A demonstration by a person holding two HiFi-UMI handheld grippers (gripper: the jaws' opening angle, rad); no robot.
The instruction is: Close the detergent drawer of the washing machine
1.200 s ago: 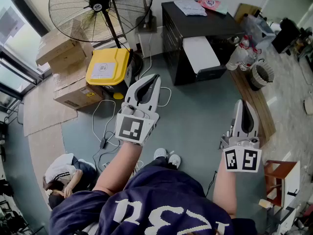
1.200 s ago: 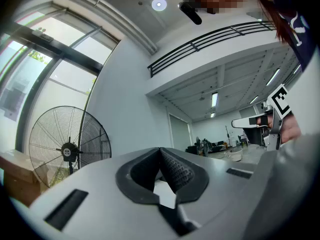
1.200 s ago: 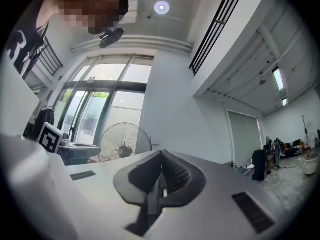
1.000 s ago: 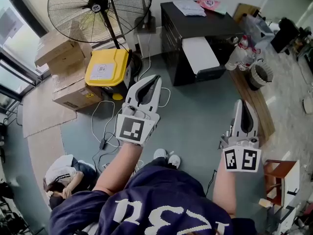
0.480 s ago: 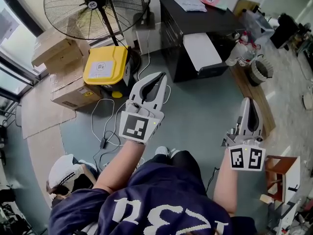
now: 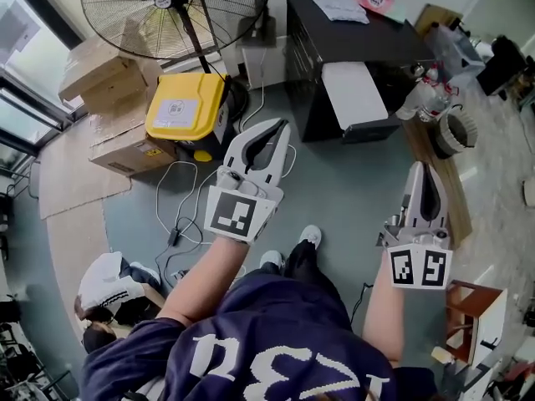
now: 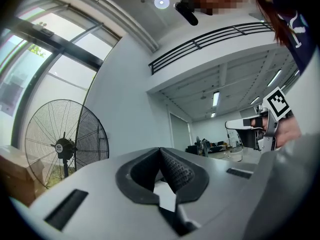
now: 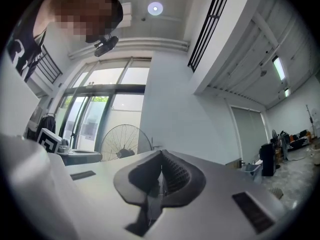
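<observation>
Nearest, the person's white shoe [image 6: 309, 236] has just stepped ahead toward 12 o'clock over the grey-green floor [image 6: 351, 182], and the room has slid a little in the head view. The left claw [image 6: 279, 126] at 11 o'clock and the right claw [image 6: 418, 168] at 2 o'clock are both clenched on nothing. Farther off stand a yellow-lidded plastic bin [image 6: 184, 107] at 10 o'clock and a black metal cabinet [image 6: 334, 32] at 12. No washing machine or detergent drawer shows in any view, so this is likely the walk toward it.

The head view's top edge is cutting off the standing fan [image 6: 177, 1], and its bottom edge is cropping the person's dark shirt [image 6: 276, 353].
</observation>
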